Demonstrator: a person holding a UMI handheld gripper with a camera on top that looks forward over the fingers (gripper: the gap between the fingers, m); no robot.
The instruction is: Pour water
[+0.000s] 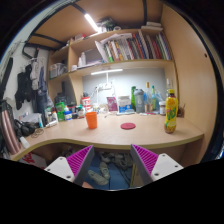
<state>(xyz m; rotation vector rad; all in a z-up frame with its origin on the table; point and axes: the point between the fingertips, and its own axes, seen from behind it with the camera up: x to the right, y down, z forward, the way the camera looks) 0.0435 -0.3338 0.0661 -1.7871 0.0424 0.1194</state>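
Note:
An orange cup stands on the wooden desk, left of the middle. A bottle with yellow liquid and a green cap stands upright near the desk's right end. Between them a flat red coaster lies on the desk top. My gripper hangs in front of the desk's front edge, well short of all of these, and it is open. Its pink pads are spread wide with nothing between them; only the floor under the desk shows in the gap.
Bottles and containers crowd the back of the desk. Shelves with books hang above it. Clothes and bags hang at the left. Shoes lie on the floor under the desk. A white panel closes the right side.

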